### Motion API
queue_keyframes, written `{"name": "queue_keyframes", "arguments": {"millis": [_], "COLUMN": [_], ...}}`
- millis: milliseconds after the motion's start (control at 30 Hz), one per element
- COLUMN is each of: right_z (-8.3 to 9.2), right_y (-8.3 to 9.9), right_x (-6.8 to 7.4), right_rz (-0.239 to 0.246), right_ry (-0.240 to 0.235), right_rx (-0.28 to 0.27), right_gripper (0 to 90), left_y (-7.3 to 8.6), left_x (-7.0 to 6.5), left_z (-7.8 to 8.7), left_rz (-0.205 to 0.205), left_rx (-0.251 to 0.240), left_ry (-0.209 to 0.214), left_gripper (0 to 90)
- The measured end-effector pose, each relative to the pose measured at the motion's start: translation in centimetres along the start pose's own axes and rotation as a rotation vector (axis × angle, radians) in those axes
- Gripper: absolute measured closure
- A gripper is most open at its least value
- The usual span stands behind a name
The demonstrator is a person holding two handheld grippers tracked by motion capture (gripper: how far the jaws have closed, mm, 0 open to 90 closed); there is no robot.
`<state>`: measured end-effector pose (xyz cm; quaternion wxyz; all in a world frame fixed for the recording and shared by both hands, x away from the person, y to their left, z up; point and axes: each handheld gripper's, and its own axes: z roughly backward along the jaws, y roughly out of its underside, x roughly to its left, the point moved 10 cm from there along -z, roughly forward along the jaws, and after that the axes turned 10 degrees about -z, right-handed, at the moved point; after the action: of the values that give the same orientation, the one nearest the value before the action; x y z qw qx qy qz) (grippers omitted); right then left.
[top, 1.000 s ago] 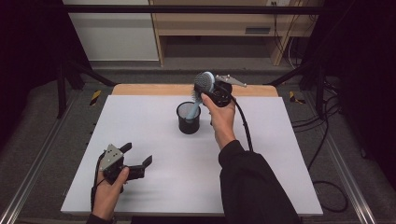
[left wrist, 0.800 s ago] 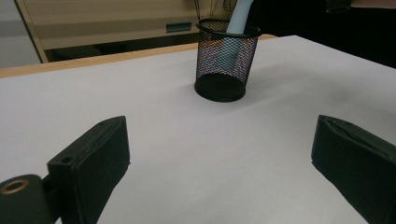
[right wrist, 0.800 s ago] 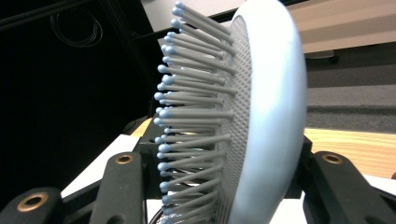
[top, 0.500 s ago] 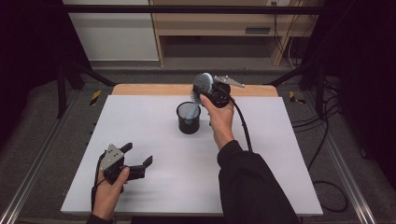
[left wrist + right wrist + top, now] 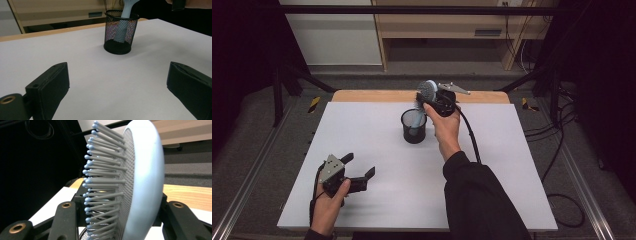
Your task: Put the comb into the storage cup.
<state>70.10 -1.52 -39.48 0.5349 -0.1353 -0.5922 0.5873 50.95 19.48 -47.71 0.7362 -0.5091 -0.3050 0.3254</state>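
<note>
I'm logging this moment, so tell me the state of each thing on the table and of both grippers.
hairbrush: upright, handle down inside the cup, head clamped
mesh cup: upright on the table, holding the brush handle
right gripper: shut on the brush head
left gripper: open, empty, low over the table

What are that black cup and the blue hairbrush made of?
The cup looks like black wire mesh, probably metal: you see through its fine grid. The hairbrush seems matte pale-blue plastic, smooth on its rounded back, with stiff grey bristles tipped in blue balls.
</note>
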Motion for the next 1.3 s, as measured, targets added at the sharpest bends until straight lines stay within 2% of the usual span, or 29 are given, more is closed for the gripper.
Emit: {"name": "queue_keyframes", "arguments": {"millis": [433, 1300], "right_z": [-0.3, -0.7], "right_y": [0.4, 1.2], "right_x": [0.1, -0.2], "right_rz": [0.009, -0.023], "right_ry": [-0.001, -0.006], "right_rx": [0.009, 0.016], "right_gripper": [49.2, 49.0], "left_y": [0.0, 0.0], "left_x": [0.0, 0.0], "left_z": [0.0, 0.0], "left_rz": [0.0, -0.002], "left_rx": [0.0, 0.003], "left_ry": [0.0, 0.005], "left_gripper": [4.5, 4.5]}}
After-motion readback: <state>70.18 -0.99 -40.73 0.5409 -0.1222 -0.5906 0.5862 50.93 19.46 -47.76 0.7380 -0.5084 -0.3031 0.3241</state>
